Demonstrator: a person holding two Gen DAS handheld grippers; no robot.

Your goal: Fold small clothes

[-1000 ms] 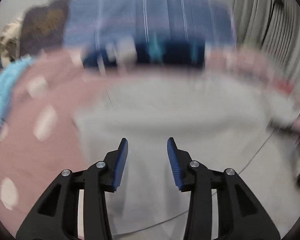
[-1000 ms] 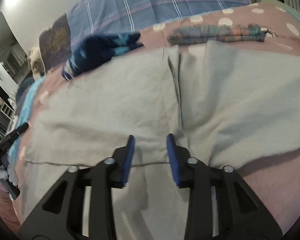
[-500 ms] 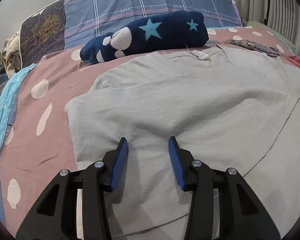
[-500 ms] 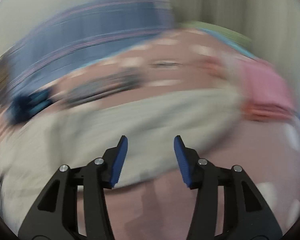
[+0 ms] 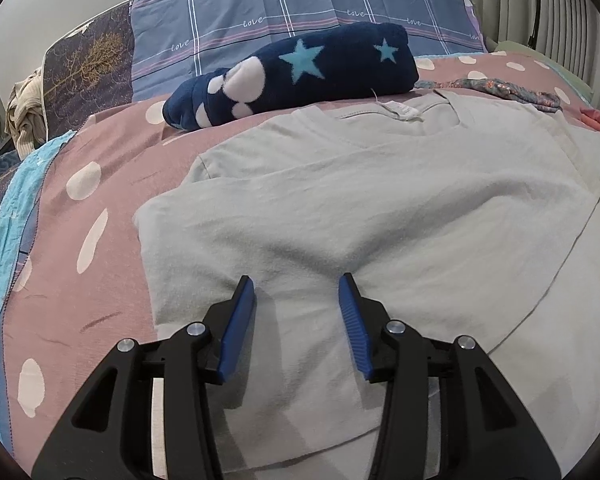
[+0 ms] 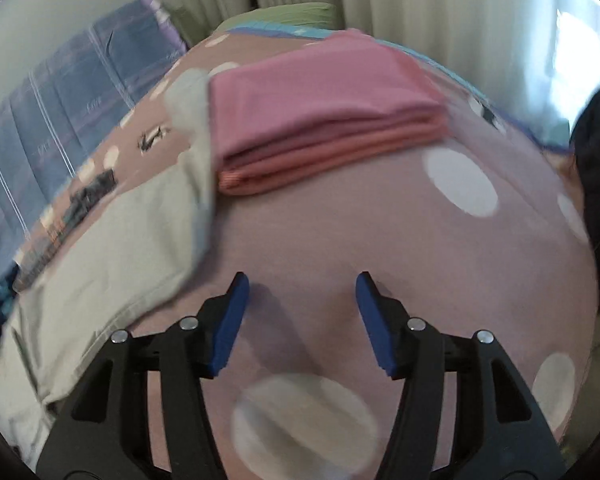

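Pale grey cotton T-shirt (image 5: 380, 208): spread flat on pink bedspread with white oval spots (image 5: 80, 240), collar with white label toward the headboard, left side already folded inward over the body. In the right wrist view, only an edge of it (image 6: 132, 232) at left, blurred.

Left gripper (image 5: 296, 312): black frame, 2 blue pads, jaws apart and over the lower part of the shirt, nothing pinched between them; contact of the pad tips with the cloth not determinable.

Right gripper (image 6: 300, 312): same make, jaws opening, nothing between them, above bare bedspread (image 6: 360, 240), just beside the shirt's edge.

Folded stack of 2 garments (image 6: 324, 120), pink over coral: on the bedspread beyond the right gripper, touching or overlapping the shirt's far edge.

Dark navy fleece bundle with light blue stars and white paw prints (image 5: 300, 76): beyond the collar, near it.

Small multicoloured patterned cloth (image 5: 508, 92): right of the bundle.

Blue-grey checked pillow with "love" lettering (image 5: 300, 4): against the headboard end.

Dark cushion with gold tree print (image 5: 88, 72): left of the pillow.
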